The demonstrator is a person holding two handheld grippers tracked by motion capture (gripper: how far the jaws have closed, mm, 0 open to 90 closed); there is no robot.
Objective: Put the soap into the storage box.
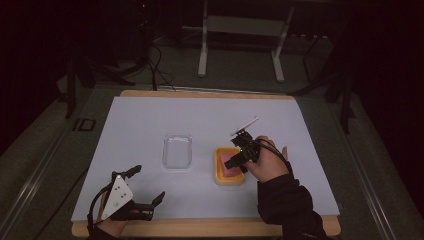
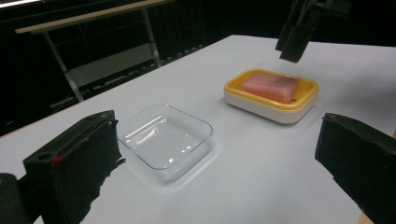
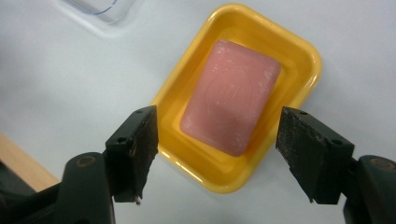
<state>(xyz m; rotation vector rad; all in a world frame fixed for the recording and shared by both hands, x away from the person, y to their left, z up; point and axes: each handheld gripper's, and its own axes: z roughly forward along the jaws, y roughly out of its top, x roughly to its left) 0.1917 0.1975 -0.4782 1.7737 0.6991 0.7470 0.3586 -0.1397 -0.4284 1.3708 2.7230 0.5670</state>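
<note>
Soap (image 1: 231,168), pink bar, lying flat in a yellow soap dish (image 1: 218,176) on the white table sheet (image 1: 150,120); in the high view the right gripper (image 1: 239,161) hangs directly over it, jaws spread, while the left gripper (image 1: 149,186) rests near the table's front-left edge, jaws also spread and holding nothing, well apart from the dish. Clear tray (image 1: 177,151), empty, just left of the dish and between the two hands. Left gripper view: clear tray (image 2: 164,139) nearest its jaws, soap dish (image 2: 271,100) and soap (image 2: 269,87) beyond, with a jaw of the other gripper above them. Right gripper view: soap (image 3: 231,114) ahead of the open jaws, its long axis running diagonally, the dish rim (image 3: 196,163) around it. Judgement: the right hand is the nearer by far; a descent straddling the bar across its short side is likely, and the raised rim is the only obstruction.
</note>
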